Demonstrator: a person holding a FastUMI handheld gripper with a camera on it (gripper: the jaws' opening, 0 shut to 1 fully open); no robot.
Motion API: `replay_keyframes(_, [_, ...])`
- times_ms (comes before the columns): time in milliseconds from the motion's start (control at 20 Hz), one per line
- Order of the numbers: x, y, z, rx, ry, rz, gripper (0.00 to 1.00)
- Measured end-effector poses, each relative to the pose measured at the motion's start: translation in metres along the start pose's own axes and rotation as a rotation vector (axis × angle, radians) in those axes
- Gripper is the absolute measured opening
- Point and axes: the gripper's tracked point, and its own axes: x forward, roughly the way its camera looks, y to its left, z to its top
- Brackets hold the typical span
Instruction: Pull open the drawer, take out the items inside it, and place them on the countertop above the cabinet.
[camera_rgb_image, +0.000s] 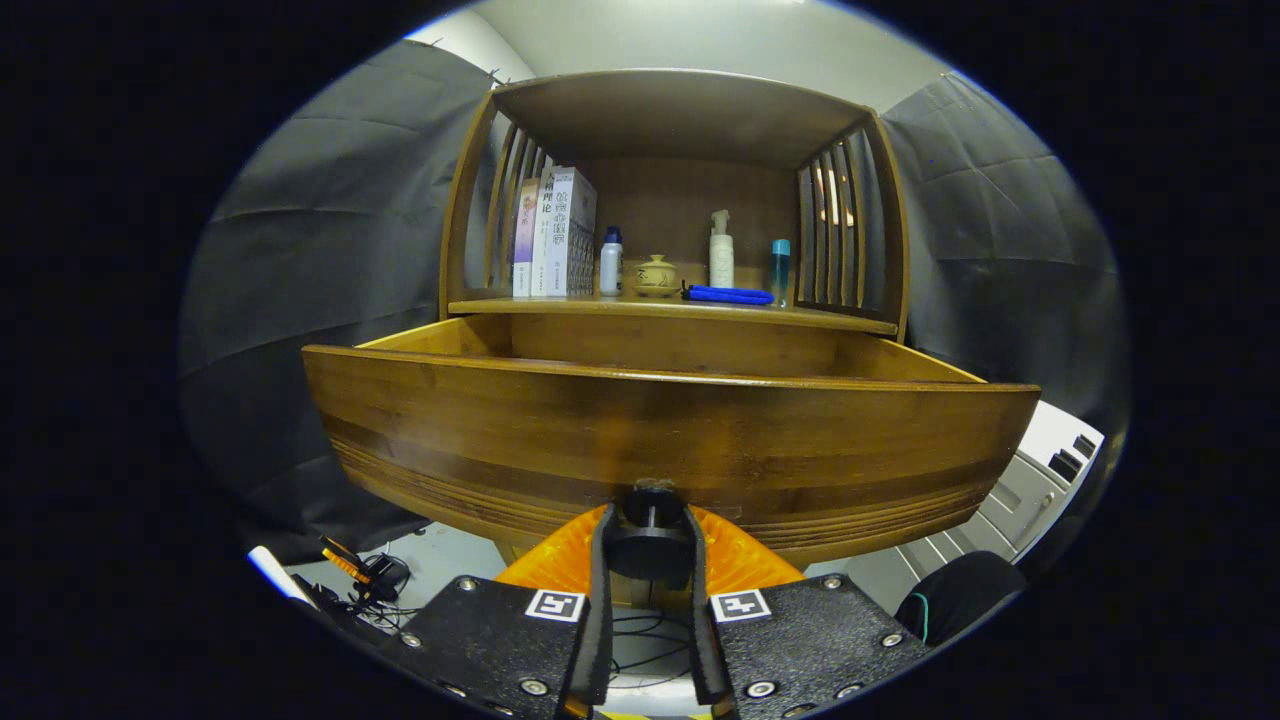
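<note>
Count, beyond the tool (648, 545): 1 cabinet (675, 120) w/ 1 drawer (670, 440), pulled out, and 1 dark round knob (650, 540) which sits between the tool's 2 fingers (598, 600), both pressing on it. On the shelf (560, 305) above the drawer, well beyond the tool: 3 books (555, 235) standing upright, 1 white bottle w/ blue cap (610, 262), 1 small tan lidded pot (656, 275), 1 white pump bottle (721, 252), 1 blue flat item (728, 295) lying down, 1 slim teal bottle (780, 268). So 3 bottles total, 8 items on the shelf; drawer's inside can't be seen from here.
</note>
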Motion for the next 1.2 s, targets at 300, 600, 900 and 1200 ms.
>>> replay_keyframes(300, [-0.005, 0.000, -0.003, 0.005, 0.004, 0.005, 0.32])
replay_keyframes(600, [-0.017, 0.012, 0.011, 0.033, -0.039, 0.098, 0.61])
replay_keyframes(900, [-0.042, 0.005, 0.083, 0.048, -0.162, 0.094, 0.95])
replay_keyframes(1200, [-0.029, -0.008, 0.147, 0.034, -0.161, 0.040, 0.95])
